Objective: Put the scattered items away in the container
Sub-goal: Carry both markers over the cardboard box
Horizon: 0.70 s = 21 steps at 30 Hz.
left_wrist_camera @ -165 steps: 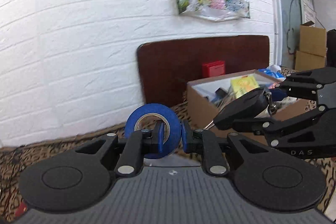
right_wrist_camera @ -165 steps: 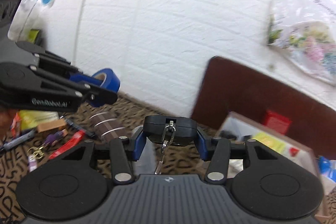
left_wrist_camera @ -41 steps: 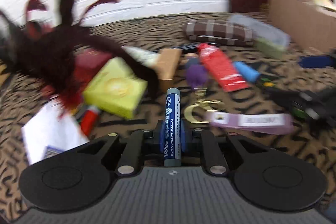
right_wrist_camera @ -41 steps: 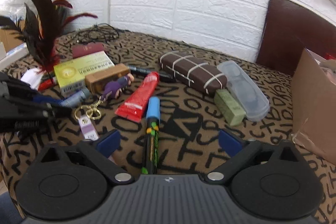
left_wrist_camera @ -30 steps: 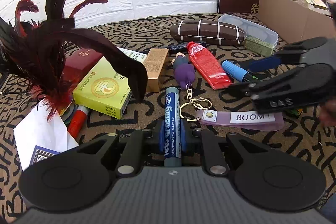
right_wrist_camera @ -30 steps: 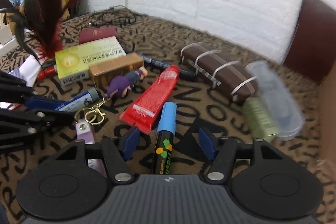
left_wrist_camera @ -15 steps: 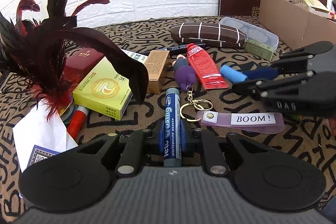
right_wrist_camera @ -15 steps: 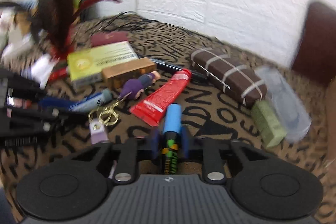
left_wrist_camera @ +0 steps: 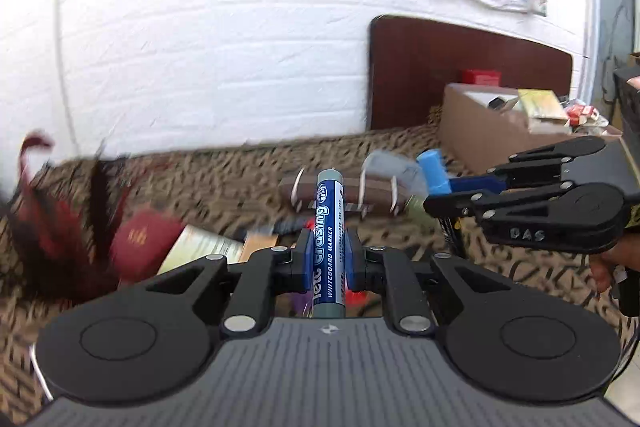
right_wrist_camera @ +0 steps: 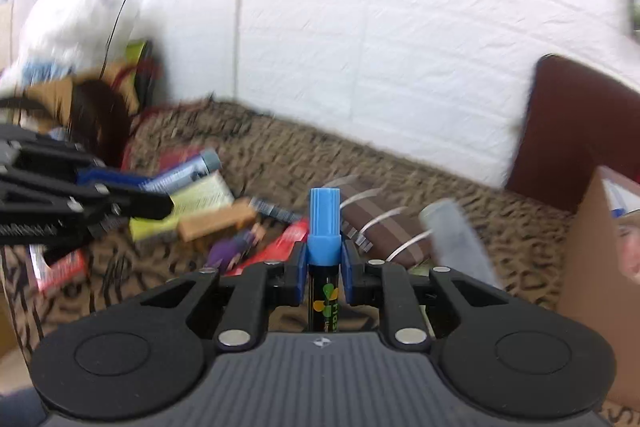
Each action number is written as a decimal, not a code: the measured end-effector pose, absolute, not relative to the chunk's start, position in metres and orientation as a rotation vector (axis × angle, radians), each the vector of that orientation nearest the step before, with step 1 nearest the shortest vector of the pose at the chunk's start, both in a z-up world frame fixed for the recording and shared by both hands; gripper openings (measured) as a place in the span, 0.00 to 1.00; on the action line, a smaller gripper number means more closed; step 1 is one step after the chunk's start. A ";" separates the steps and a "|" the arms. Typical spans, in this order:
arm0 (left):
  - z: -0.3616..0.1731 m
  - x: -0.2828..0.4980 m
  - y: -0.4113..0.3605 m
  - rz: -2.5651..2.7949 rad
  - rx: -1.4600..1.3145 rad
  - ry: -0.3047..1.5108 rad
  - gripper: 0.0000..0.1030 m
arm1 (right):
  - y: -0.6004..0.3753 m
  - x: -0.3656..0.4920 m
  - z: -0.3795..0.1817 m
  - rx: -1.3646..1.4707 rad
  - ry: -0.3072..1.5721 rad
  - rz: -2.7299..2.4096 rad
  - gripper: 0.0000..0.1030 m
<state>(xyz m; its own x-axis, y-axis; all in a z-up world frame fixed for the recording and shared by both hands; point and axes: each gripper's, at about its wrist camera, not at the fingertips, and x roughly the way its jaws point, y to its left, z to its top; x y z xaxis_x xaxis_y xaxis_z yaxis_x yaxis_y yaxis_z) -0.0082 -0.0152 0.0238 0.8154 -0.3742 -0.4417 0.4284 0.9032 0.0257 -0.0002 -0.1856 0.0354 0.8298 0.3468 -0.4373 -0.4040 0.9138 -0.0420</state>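
Observation:
My left gripper [left_wrist_camera: 328,259] is shut on a blue whiteboard marker [left_wrist_camera: 329,227], lifted off the patterned cloth with its grey cap pointing away. My right gripper [right_wrist_camera: 324,267] is shut on a black marker with a light blue cap [right_wrist_camera: 324,223], also raised. In the left wrist view the right gripper [left_wrist_camera: 434,201] shows at the right with the blue cap [left_wrist_camera: 431,173] sticking out. The left gripper [right_wrist_camera: 160,203] and its marker [right_wrist_camera: 188,169] appear at the left of the right wrist view. The cardboard box [left_wrist_camera: 492,137] with several items inside stands at the far right.
Scattered on the cloth lie a brown striped case [right_wrist_camera: 380,223], a clear case [right_wrist_camera: 460,239], a red tube [right_wrist_camera: 276,247], a purple doll keychain [right_wrist_camera: 232,247], a tan box [right_wrist_camera: 216,223], a yellow-green box [right_wrist_camera: 192,203] and dark feathers [left_wrist_camera: 56,227]. A brown board [left_wrist_camera: 448,75] leans on the white wall.
Both grippers have risen off the cloth, each carrying its marker. The right gripper closed on the blue-capped marker just before lifting. The views now tilt up toward the wall.

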 end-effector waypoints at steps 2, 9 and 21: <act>0.034 0.000 -0.028 -0.455 0.141 0.428 0.17 | -0.199 -0.002 0.046 -0.105 0.404 0.377 0.16; 0.061 0.034 -0.094 -0.546 0.180 0.372 0.17 | -0.253 -0.005 0.075 -0.041 0.309 0.281 0.16; 0.088 0.087 -0.221 -0.758 0.213 0.317 0.17 | -0.399 0.010 0.137 0.017 0.177 0.000 0.16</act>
